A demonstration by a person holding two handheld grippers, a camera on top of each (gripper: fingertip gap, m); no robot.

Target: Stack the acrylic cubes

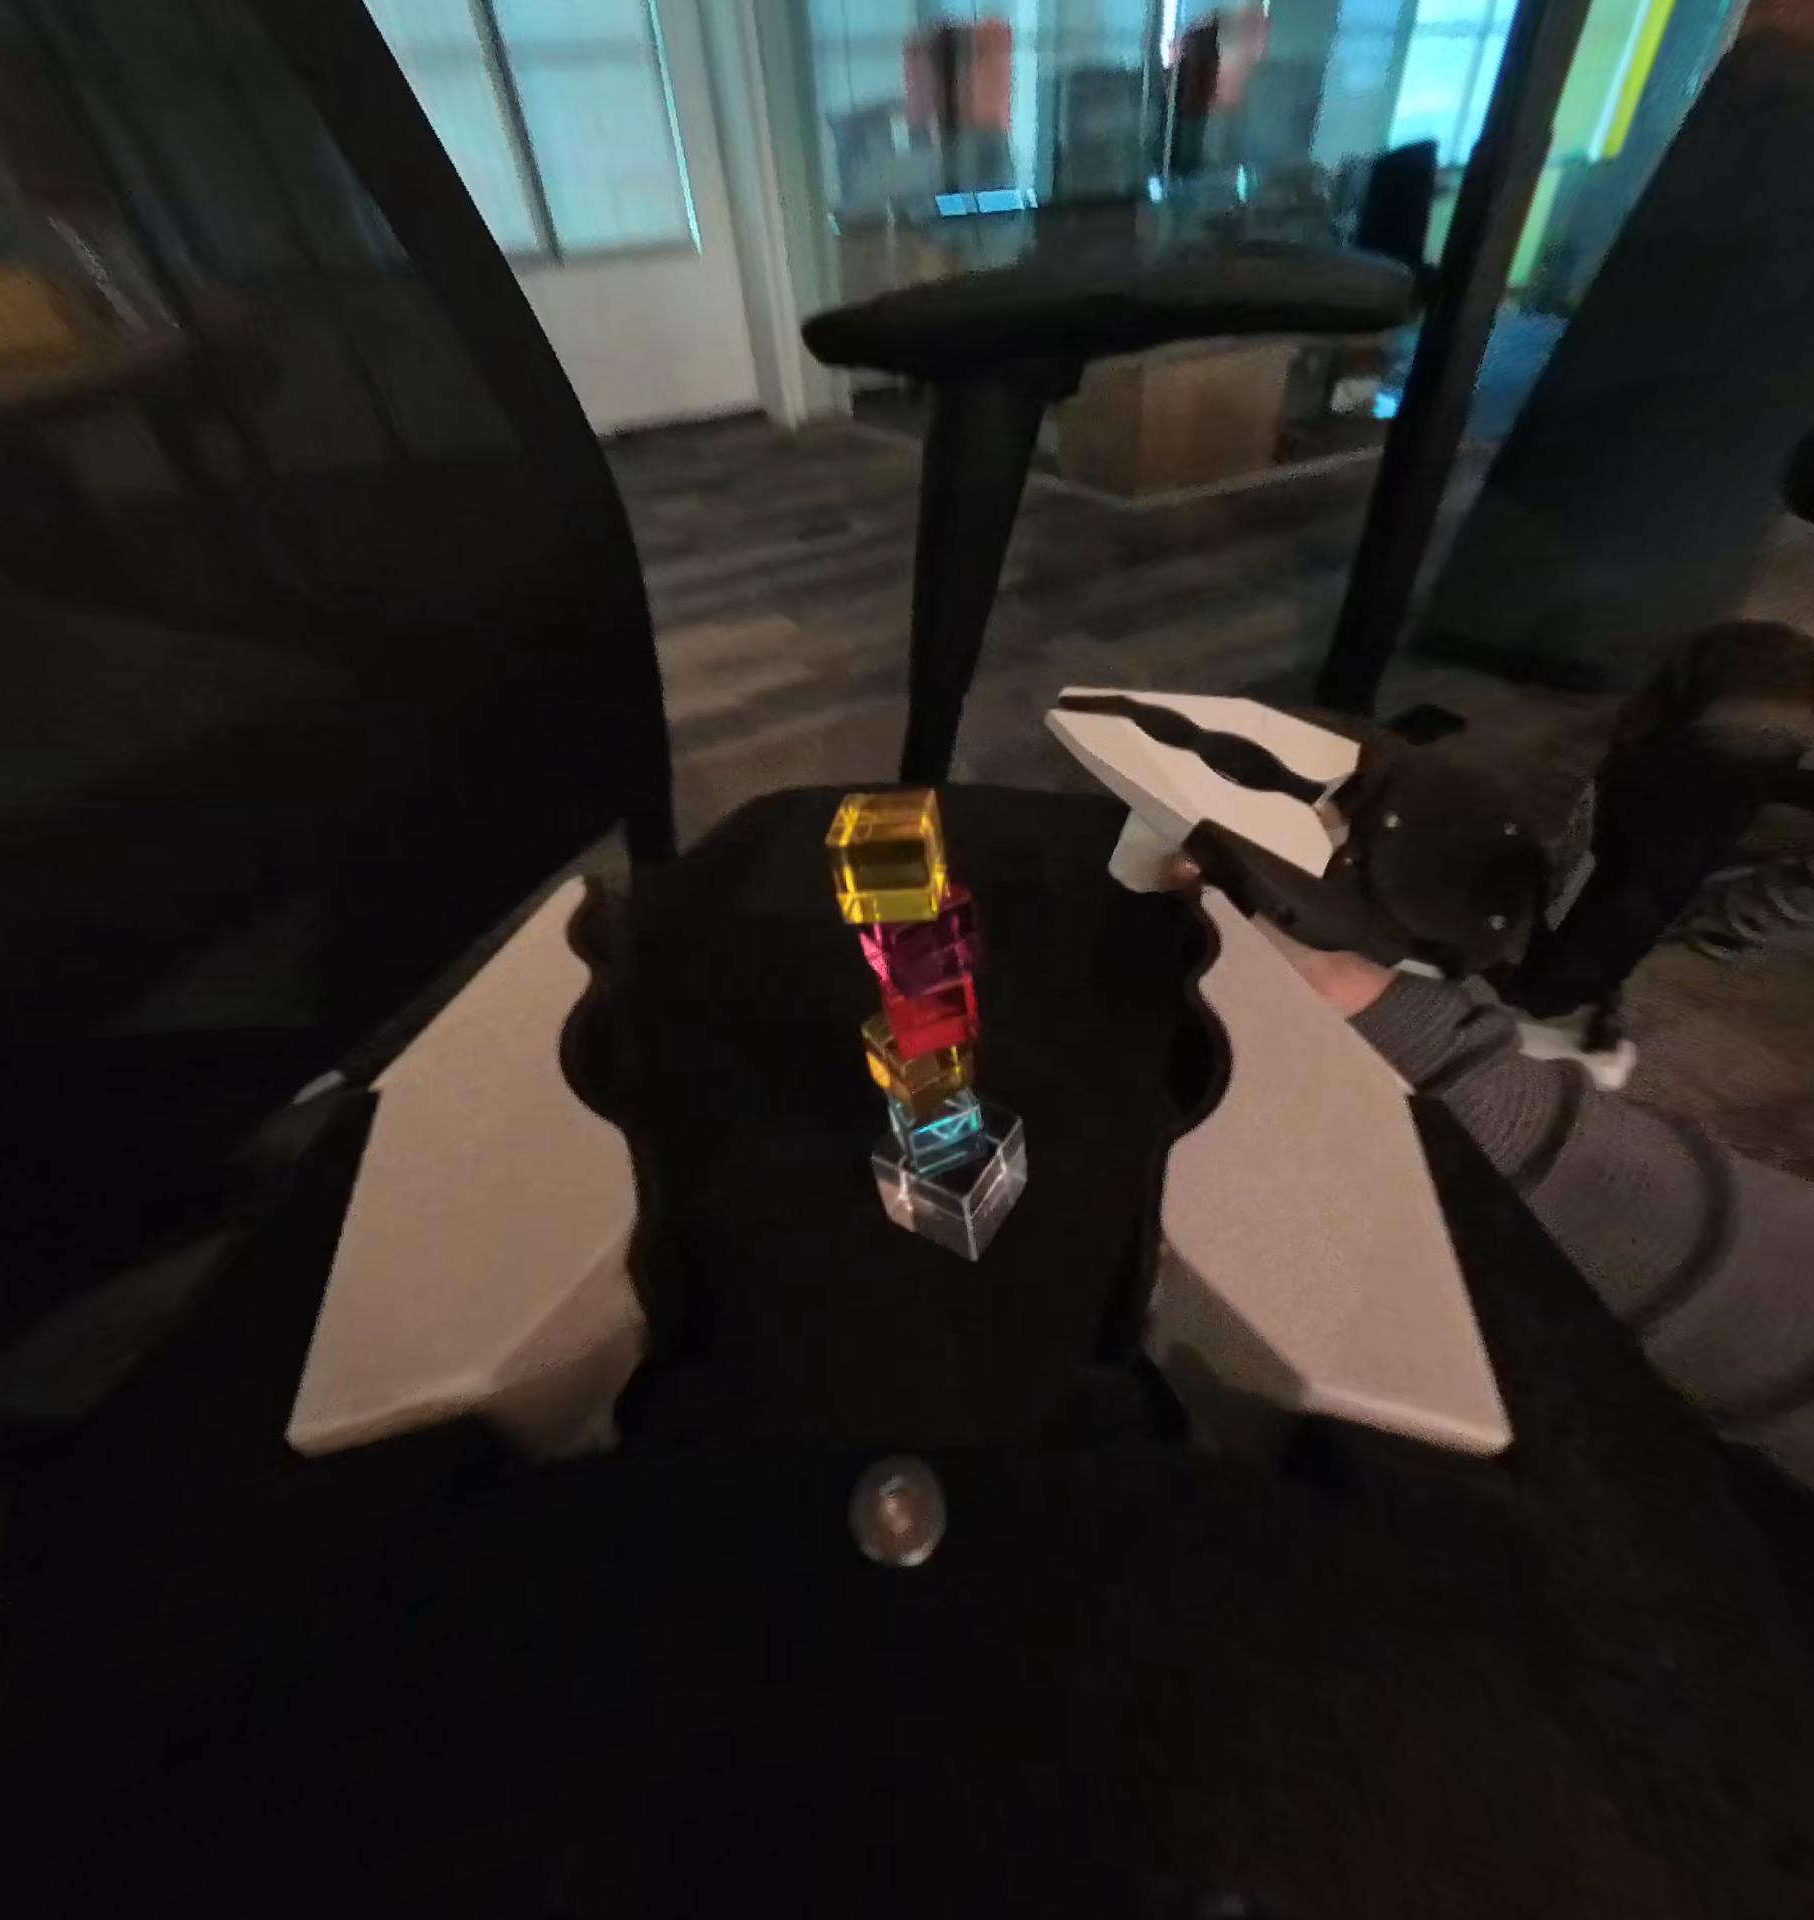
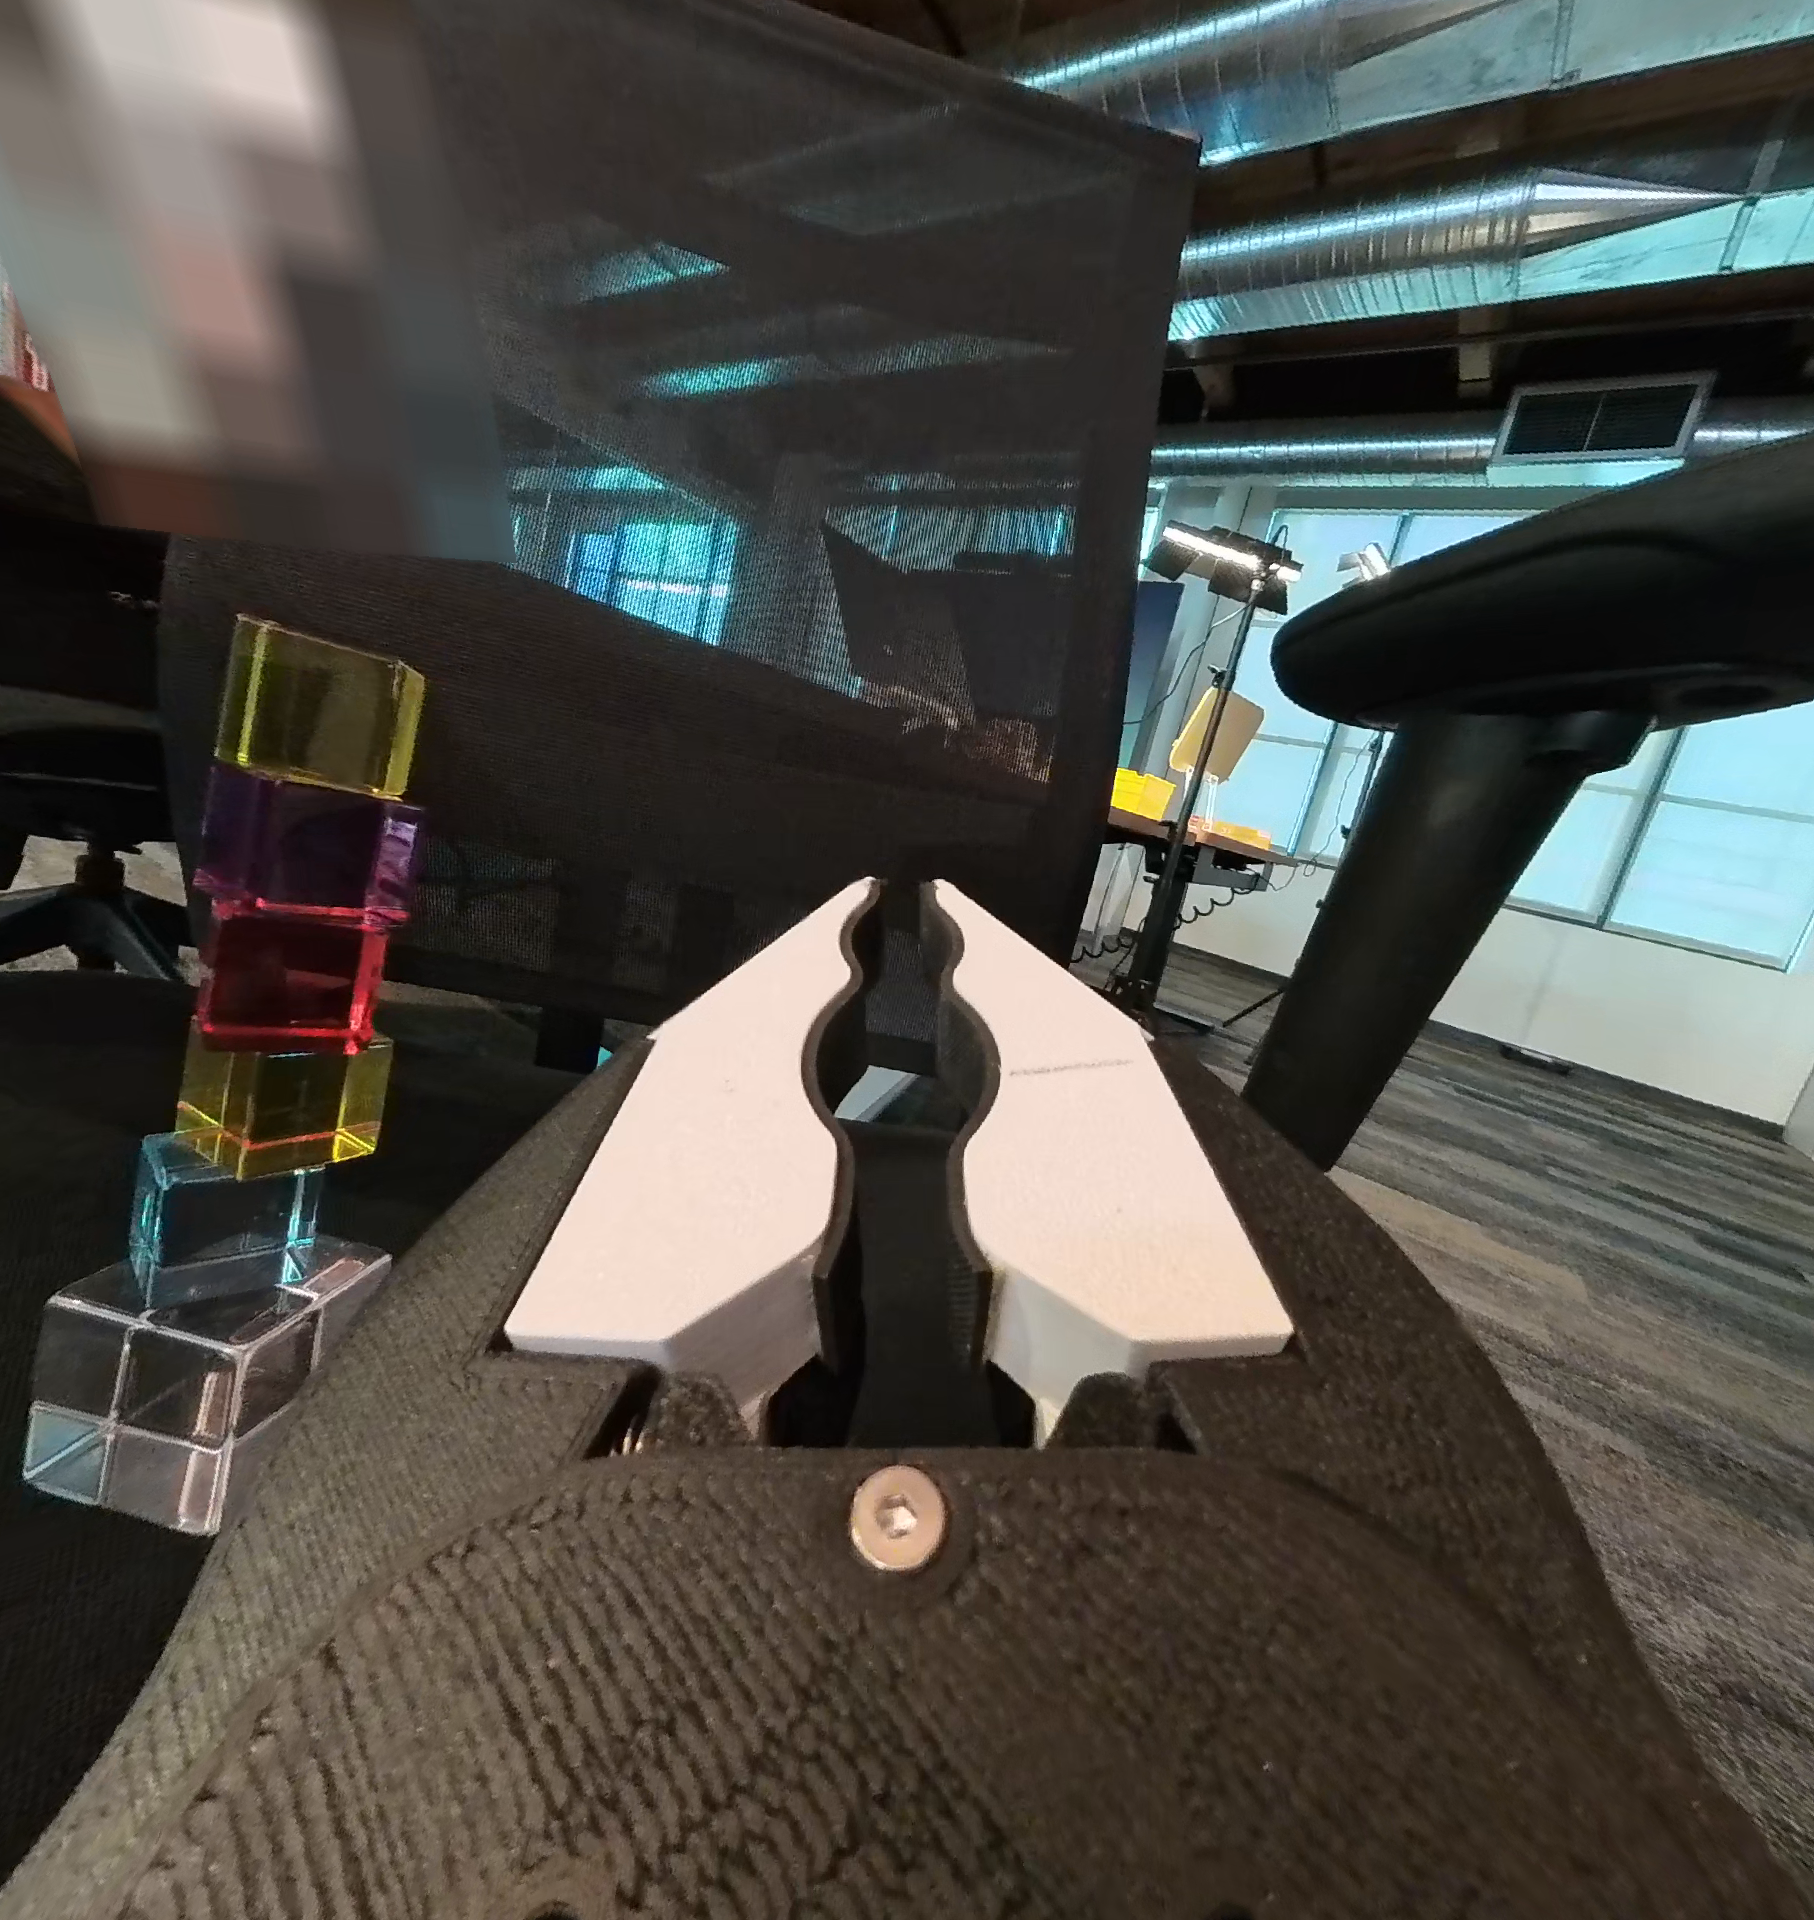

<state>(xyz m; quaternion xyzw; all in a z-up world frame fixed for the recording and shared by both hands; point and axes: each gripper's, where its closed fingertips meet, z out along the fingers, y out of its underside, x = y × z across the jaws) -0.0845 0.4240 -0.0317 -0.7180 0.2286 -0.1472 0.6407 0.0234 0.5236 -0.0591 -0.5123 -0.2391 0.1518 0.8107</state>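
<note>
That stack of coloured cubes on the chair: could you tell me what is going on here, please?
A person holds a gripper in each hand over a black chair seat. The left gripper stands wide open around a six-cube tower, touching nothing. The right gripper sits shut and empty beside it.

Dim, blurry left view; window-lit right view, fisheye edges.

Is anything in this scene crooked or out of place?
Yes. The cube stack on the black chair seat is crooked: each block is twisted and shifted against the one below, and the small blue cube carries wider ones. Neither gripper touches it.
</note>
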